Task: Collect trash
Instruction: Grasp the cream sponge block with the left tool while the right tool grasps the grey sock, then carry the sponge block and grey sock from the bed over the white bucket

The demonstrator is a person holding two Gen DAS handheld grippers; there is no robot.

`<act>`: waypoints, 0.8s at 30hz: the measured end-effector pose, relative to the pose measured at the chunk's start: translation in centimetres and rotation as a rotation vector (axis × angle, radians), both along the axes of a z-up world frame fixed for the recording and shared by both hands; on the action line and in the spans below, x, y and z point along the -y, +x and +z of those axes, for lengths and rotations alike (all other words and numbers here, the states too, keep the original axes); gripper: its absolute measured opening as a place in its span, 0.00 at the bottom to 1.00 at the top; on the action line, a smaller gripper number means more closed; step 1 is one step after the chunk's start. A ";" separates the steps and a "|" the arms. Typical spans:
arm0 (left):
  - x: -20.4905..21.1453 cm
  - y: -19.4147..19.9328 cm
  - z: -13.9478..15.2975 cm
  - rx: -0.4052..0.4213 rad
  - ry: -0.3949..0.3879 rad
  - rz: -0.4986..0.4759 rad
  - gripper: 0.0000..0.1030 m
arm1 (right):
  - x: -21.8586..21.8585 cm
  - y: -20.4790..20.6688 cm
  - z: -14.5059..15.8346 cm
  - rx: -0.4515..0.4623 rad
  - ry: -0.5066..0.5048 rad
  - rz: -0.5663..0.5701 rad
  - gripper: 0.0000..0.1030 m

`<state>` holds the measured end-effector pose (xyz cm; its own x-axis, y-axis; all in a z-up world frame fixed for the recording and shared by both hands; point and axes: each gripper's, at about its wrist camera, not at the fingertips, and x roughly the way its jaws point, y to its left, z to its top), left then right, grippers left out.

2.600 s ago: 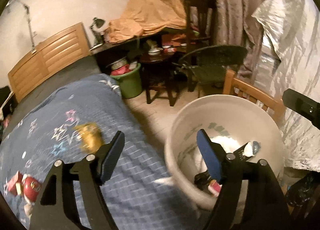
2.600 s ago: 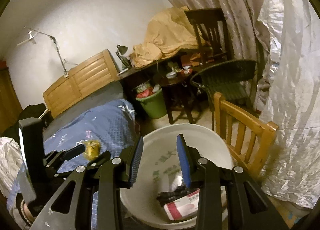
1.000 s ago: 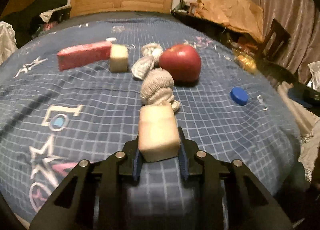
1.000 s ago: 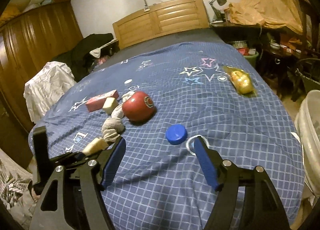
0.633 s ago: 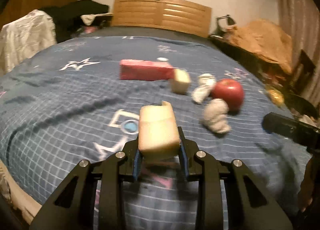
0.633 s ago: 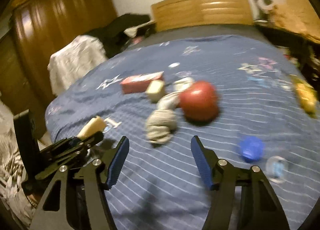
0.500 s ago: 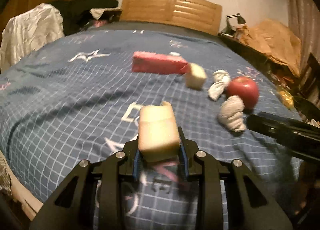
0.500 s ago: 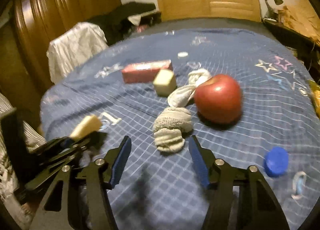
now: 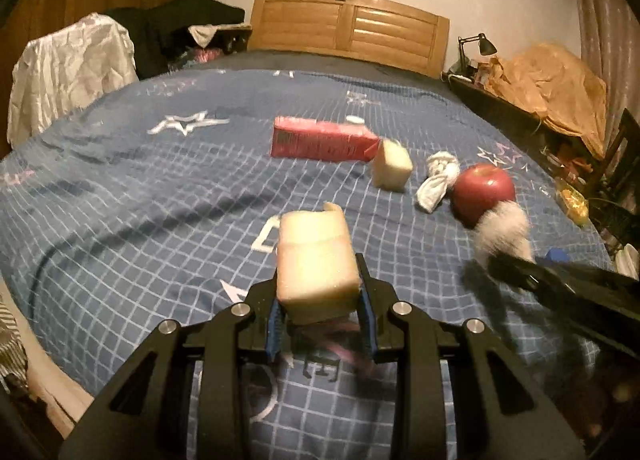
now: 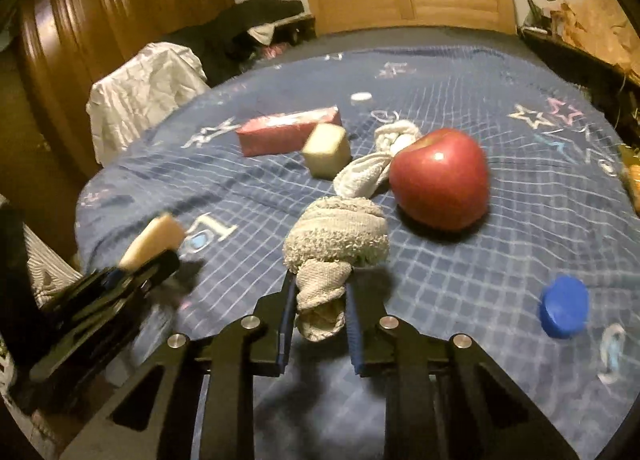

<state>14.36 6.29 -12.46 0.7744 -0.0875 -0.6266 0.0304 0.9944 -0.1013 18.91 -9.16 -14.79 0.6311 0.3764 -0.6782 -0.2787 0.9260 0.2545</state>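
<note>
Left gripper (image 9: 322, 324): clamped on a pale sponge (image 9: 316, 256); the block stands up between the blue pads, above the bed (image 9: 140, 200)
Right gripper (image 10: 318, 324): jaws closing on the narrow lower end of a grey rag (image 10: 336, 240), which sits between the pads; the rolled upper part bulges above the fingertips
Rag in left view: blurred grey tuft (image 9: 502, 230) at the tip of the right gripper (image 9: 504, 260), just in front of the apple (image 9: 484, 190)
Sponge in right view: held at the tip of the left gripper (image 10: 148, 256), low at the left edge of the bed (image 10: 500, 120)
Apple (image 10: 440, 178): red, on the bed, just beyond and right of the rag
White rag (image 10: 372, 168): knotted, lying against the apple's left side
Second sponge (image 10: 326, 156): cube, beside the white rag, touching or nearly touching the red box (image 10: 284, 132)
Blue cap (image 10: 564, 312): on the bed, right of the right gripper, well apart from the apple
Clear ring (image 10: 612, 348): blurred, just below the cap
White disc (image 10: 362, 97): small, on the bed beyond the box
Headboard (image 10: 408, 0): wooden, at the far end of the bed
</note>
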 end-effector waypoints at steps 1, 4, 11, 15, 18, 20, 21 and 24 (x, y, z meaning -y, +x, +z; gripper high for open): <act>0.3 -0.2 0.4 0.005 0.009 0.005 0.28 | 0.6 -1.1 0.6 0.012 0.002 -0.004 0.23; 1.6 -0.6 1.5 0.013 0.036 0.017 0.28 | 2.3 -4.2 2.2 0.049 0.001 -0.028 0.23; 5.2 -2.2 3.5 0.061 0.117 0.029 0.28 | 5.4 -10.6 3.9 0.137 0.000 -0.125 0.23; 7.4 -3.5 4.1 0.097 0.176 0.026 0.28 | 6.1 -12.9 4.0 0.168 -0.007 -0.151 0.23; 8.4 -4.3 4.3 0.113 0.202 0.011 0.28 | 6.5 -14.1 4.4 0.189 -0.011 -0.151 0.23; 8.9 -4.7 4.4 0.121 0.213 0.004 0.28 | 6.5 -14.6 4.4 0.198 -0.015 -0.146 0.23; 9.0 -4.9 4.5 0.126 0.216 0.002 0.28 | 6.4 -14.9 4.5 0.200 -0.018 -0.144 0.23; 9.3 -5.4 4.8 0.138 0.220 0.002 0.28 | 6.1 -15.2 4.5 0.200 -0.019 -0.137 0.23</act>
<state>8.95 -3.02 -7.66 0.8537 0.0409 -0.5192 0.0272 0.9921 0.1227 3.72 -15.26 -10.30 0.7976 0.2666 -0.5410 -0.1932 0.9627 0.1895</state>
